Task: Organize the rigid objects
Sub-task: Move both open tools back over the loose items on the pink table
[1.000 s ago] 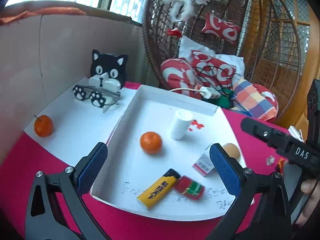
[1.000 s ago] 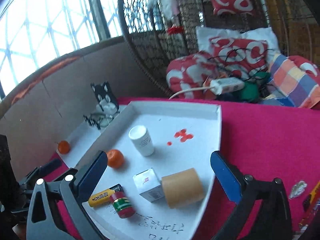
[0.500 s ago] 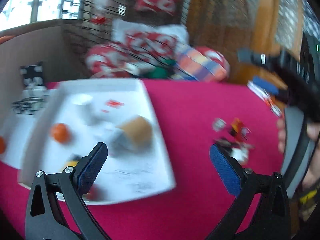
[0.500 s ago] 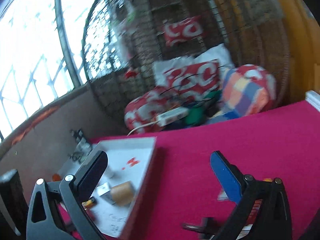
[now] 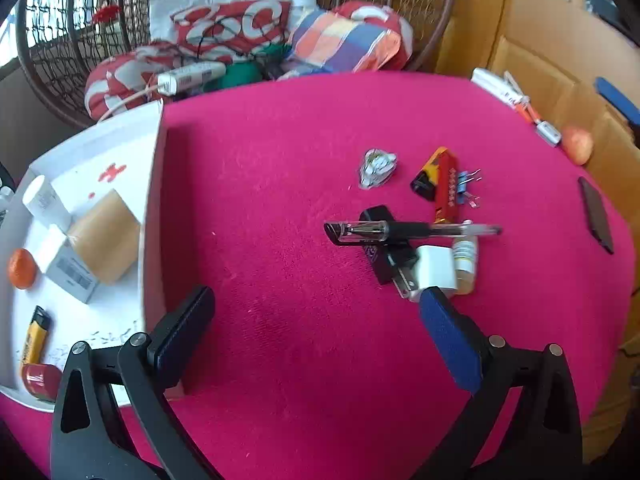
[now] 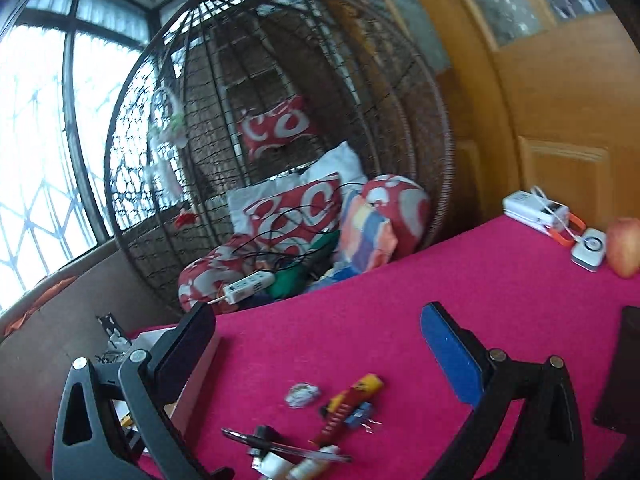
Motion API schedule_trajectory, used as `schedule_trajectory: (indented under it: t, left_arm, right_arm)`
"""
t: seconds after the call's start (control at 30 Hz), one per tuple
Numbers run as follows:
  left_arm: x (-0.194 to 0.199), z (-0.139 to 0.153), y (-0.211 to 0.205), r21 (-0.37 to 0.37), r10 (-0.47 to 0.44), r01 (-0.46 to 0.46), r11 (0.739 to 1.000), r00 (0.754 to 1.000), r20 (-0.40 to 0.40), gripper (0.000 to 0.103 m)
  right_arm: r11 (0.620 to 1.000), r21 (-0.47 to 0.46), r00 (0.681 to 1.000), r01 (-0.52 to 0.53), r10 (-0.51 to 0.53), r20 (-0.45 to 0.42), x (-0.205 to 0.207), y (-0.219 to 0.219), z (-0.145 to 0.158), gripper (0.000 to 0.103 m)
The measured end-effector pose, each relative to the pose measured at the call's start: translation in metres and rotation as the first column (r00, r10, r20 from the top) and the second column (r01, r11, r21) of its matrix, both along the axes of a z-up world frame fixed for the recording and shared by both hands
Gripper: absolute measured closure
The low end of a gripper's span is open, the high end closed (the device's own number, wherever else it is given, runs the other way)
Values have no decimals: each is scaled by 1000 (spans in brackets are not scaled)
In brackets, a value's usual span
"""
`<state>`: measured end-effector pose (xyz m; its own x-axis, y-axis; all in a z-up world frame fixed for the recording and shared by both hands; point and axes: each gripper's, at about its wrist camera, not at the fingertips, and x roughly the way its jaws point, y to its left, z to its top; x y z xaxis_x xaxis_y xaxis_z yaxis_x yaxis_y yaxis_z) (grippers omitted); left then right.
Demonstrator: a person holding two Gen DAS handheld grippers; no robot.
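A white tray (image 5: pixel 154 184) at the left holds a white bottle (image 5: pixel 44 202), a tan roll (image 5: pixel 106 236), a small white box (image 5: pixel 70 270), an orange (image 5: pixel 22 268), a yellow lighter (image 5: pixel 35 334) and a red can (image 5: pixel 40 378). On the pink cloth to the right lie a black pen (image 5: pixel 408 230), a white plug (image 5: pixel 434 272), a small vial (image 5: pixel 466 258), a red stick (image 5: pixel 446 184) and a foil packet (image 5: pixel 376 168). My left gripper (image 5: pixel 316 336) is open and empty above the cloth, short of the pile. My right gripper (image 6: pixel 320 356) is open and empty above the same pile (image 6: pixel 316 428).
A wicker hanging chair (image 6: pixel 280 140) with cushions and a power strip (image 6: pixel 248 286) stands behind the table. At the far right are a white charger (image 6: pixel 536 208), an apple (image 6: pixel 624 246) and a black phone (image 5: pixel 596 216). A wooden door (image 6: pixel 560 100) is at the right.
Both grippers have swung right, away from the tray and toward the pile of small objects on the cloth. Both stay open and empty.
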<state>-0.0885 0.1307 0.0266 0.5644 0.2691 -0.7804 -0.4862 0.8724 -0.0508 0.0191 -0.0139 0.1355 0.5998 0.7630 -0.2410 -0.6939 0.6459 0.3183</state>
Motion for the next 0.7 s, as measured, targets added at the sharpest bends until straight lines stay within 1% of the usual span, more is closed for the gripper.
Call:
schedule_trajectory:
  t: [0.1, 0.17, 0.27, 0.43, 0.47, 0.5, 0.57, 0.6, 0.63, 0.7]
  left_arm:
    - [11, -7, 5, 4, 24, -24, 1000, 999, -32, 0]
    - [15, -6, 9, -13, 45, -45, 999, 999, -19, 0]
    - [25, -6, 12, -7, 56, -56, 998, 998, -20, 0]
    - [50, -6, 17, 8, 45, -45, 999, 999, -25, 0]
    - [57, -8, 16, 16, 38, -37, 999, 999, -38, 0]
    - [64, -11, 16, 15, 21, -21, 1000, 998, -57, 0]
    - [72, -16, 13, -10, -5, 4, 1000, 998, -67, 1]
    - [73, -17, 12, -22, -13, 12, 1000, 998, -64, 4]
    - [73, -17, 10, -25, -15, 14, 1000, 998, -57, 14]
    - [71, -16, 8, -19, -25, 24, 1000, 998, -55, 31]
  right_arm:
    - [999, 29, 999, 16, -15, -36, 11, -15, -6, 0]
    - [999, 42, 998, 17, -15, -53, 16, -22, -9, 0]
    - [998, 48, 997, 30, -27, -72, 23, -35, -15, 0]
    - [996, 63, 993, 55, -47, -112, 34, -51, -22, 0]
    - [996, 66, 992, 58, -50, -117, 35, -53, -23, 0]
    - [996, 68, 991, 63, -54, -120, 36, -56, -24, 0]
    - [995, 71, 991, 68, -59, -124, 37, -59, -25, 0]
    - [995, 71, 990, 69, -59, -125, 37, -59, -25, 0]
    - [995, 69, 990, 68, -59, -127, 37, -59, -26, 0]
    - [996, 65, 990, 67, -58, -130, 37, -58, -27, 0]
